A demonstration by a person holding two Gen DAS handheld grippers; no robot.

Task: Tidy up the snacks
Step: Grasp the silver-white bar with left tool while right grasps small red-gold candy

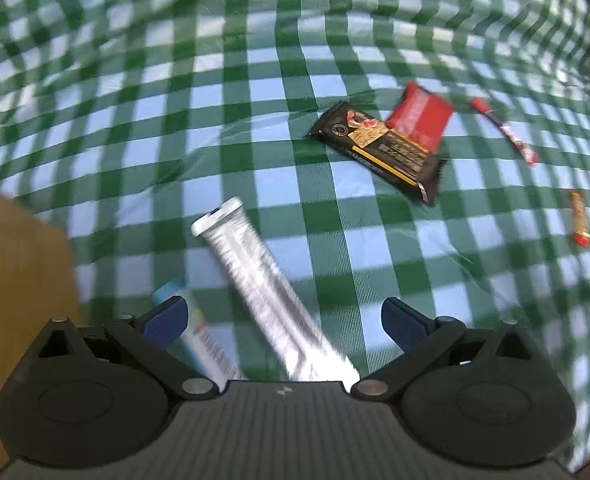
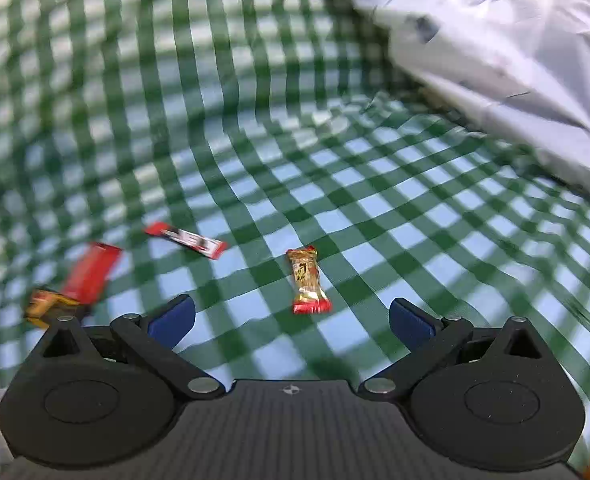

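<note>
Green-checked cloth covers the surface (image 1: 279, 80); snacks lie scattered. Left gripper (image 1: 285, 320): jaws wide, empty, over a silver packet (image 1: 263, 280) lying between them. Right gripper (image 2: 291, 316): jaws wide, empty, hovering just short of a gold candy (image 2: 307, 280). Judged step: approach to pick-up. Next move needs descent and closure.

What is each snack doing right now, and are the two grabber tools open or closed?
Left tool: open, holding nothing.
Right tool: open, holding nothing.
Silver packet: lying flat between the left tool's fingers, ungripped.
Black snack bar: flat on the cloth.
Red packet: lying partly on the black bar.
Gold candy: flat, sealed, ahead of the right tool.
Thin red stick: flat, alone.
</note>
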